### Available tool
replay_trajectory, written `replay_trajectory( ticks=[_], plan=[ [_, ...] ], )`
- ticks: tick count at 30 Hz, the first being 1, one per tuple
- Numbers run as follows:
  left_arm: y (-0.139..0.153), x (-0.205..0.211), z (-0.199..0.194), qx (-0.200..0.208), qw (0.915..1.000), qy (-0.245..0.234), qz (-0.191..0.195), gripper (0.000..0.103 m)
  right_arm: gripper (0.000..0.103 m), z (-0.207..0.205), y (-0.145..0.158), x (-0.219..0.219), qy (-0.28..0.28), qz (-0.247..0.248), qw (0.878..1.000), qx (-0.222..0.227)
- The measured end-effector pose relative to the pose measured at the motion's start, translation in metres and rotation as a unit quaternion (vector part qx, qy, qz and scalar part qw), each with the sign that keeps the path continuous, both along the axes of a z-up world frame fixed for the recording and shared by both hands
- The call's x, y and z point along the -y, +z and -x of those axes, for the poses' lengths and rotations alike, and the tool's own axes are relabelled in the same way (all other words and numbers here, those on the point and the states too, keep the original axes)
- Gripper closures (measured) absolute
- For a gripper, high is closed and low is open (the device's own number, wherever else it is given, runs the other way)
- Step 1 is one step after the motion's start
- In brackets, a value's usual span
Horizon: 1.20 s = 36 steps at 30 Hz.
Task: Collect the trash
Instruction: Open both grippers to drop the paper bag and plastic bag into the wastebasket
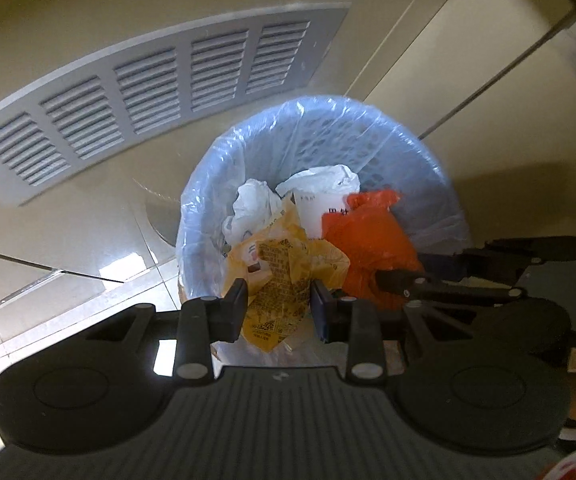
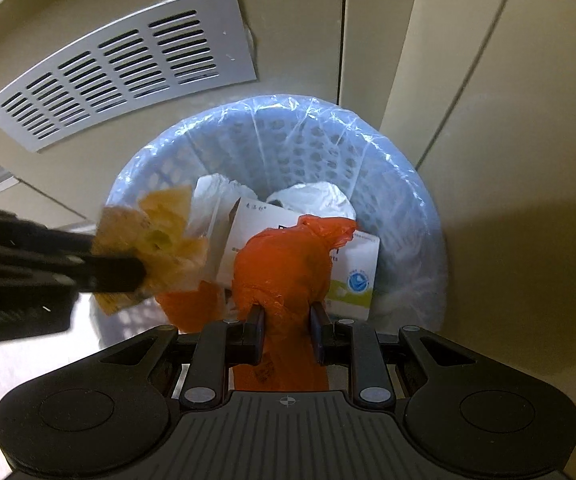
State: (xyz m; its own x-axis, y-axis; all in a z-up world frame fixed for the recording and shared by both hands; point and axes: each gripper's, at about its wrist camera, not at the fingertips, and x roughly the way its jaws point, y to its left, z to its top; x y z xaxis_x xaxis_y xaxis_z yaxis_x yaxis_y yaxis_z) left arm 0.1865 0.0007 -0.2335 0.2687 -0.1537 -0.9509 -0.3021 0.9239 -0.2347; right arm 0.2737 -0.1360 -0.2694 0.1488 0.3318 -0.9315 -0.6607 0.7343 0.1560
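A white perforated trash basket (image 1: 420, 148) (image 2: 412, 192) lined with a clear bluish bag stands on the floor below both grippers. My left gripper (image 1: 277, 304) is shut on a crumpled yellow printed wrapper (image 1: 283, 280), which hangs over the basket's near rim. My right gripper (image 2: 288, 328) is shut on a knotted orange plastic bag (image 2: 283, 268) over the basket. In the right wrist view the left gripper (image 2: 107, 276) comes in from the left with the yellow wrapper (image 2: 155, 240), blurred. The right gripper (image 1: 396, 280) pinches the orange bag (image 1: 368, 240) in the left wrist view.
Inside the basket lie white crumpled plastic (image 1: 255, 204) (image 2: 312, 196) and a white carton (image 2: 255, 228) (image 1: 316, 208). A grey louvred vent panel (image 1: 127, 96) (image 2: 123, 64) sits in the beige wall behind. Glossy floor tiles (image 1: 87, 280) spread at the left.
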Motion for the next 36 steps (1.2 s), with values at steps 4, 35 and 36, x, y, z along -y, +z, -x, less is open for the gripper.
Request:
replay_trajectory(
  ticks=[4,35,36],
  plan=[
    [-0.019,0.001,-0.008,-0.006,0.9999,-0.006,-0.005,0.073,0.08,-0.006,-0.016,-0.004,-0.001,-0.004,1.0,0.004],
    [0.068,-0.008,0.032,0.068,0.9977,-0.003,0.002,0.051,0.044,0.053,0.054,0.03,0.017,-0.043,0.997,0.07],
    [0.076,-0.01,0.034,0.075,0.9972,-0.003,0.001,0.051,0.044,0.055,0.063,0.032,0.013,-0.051,0.996,0.071]
  ],
)
